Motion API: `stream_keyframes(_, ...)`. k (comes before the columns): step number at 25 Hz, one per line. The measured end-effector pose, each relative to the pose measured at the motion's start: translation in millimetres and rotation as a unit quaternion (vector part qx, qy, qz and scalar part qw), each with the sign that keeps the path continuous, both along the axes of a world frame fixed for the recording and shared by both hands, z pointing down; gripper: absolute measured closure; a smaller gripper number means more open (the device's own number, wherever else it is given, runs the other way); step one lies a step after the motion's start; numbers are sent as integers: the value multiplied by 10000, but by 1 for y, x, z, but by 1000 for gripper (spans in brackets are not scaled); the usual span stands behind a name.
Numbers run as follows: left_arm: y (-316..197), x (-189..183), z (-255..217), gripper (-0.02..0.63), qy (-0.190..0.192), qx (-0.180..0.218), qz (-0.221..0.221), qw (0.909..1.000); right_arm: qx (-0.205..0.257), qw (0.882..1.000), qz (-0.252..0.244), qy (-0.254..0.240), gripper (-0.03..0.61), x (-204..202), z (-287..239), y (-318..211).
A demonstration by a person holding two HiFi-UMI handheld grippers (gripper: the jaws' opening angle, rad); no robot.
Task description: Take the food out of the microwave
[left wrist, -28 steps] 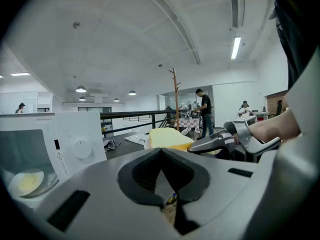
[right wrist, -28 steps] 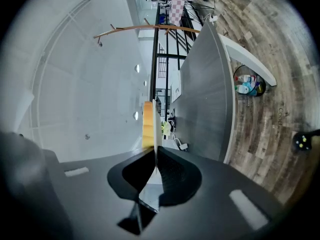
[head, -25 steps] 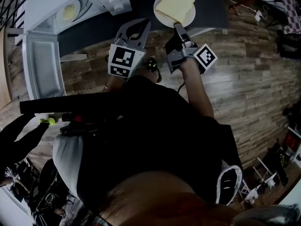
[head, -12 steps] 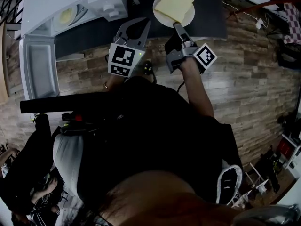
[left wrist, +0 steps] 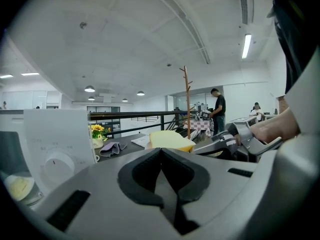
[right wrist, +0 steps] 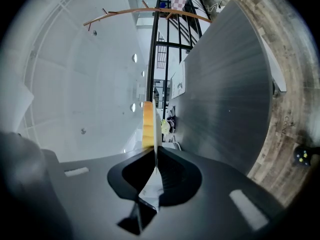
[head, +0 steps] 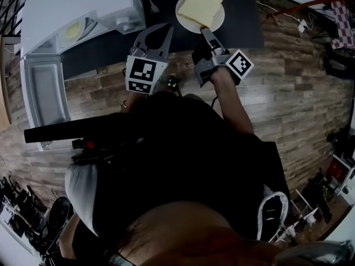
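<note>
A white plate (head: 214, 20) carries a yellow slice of food (head: 199, 5) over the dark tabletop (head: 244, 15). My right gripper (head: 204, 30) is shut on the plate's near rim; in the right gripper view the plate (right wrist: 157, 126) runs edge-on between the jaws with the food (right wrist: 148, 124) beside it. My left gripper (head: 157, 33) is shut and empty, just left of the plate; its own view shows the food (left wrist: 170, 139) ahead to the right. The white microwave (head: 83, 10) stands at the upper left with its door (head: 45, 90) swung open.
A second yellow item (head: 72, 30) lies inside the microwave cavity. A flower pot (left wrist: 98, 135) and a grey cloth (left wrist: 112, 148) sit on the table's far side. Wooden floor (head: 294, 82) lies around the table, and a railing (left wrist: 135, 116) runs behind it.
Both grippers and the plate with the food have shifted slightly toward the frame's upper left, over the dark tabletop. The grip on the plate is unchanged.
</note>
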State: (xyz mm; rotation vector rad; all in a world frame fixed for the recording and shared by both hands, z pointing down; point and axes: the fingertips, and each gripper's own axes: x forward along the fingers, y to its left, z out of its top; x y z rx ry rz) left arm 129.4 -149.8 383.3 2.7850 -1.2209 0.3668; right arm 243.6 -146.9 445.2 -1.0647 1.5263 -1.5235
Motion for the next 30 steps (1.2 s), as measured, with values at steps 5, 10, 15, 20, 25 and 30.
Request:
stream_keyframes(5,-8,-6,-2,607,66,51,6,10000,40,9999,-38,108,568,-5,-1,-6)
stream_keyframes(10,-10,-5,0,607,92,56,93,9999,3,10000,25,79,568,-3,2,-4)
stream_keyframes(15,-10,2,1,607,127,33,137,9998,-123,9998,102,106,568,9,7,0)
stream_keyframes(20,-14,12,7,607,157,-51,151,9998,-193,9997,113,44,568,17,14,-3)
stream_keyframes(25,-22,21,3,607,114,25,74,9999,-221,9998,-21,0,568,24,18,-13)
stream_keyframes(30,-32,22,3,607,71,31,-86,9999,-217,9996,-161,-17,568,28,22,-28)
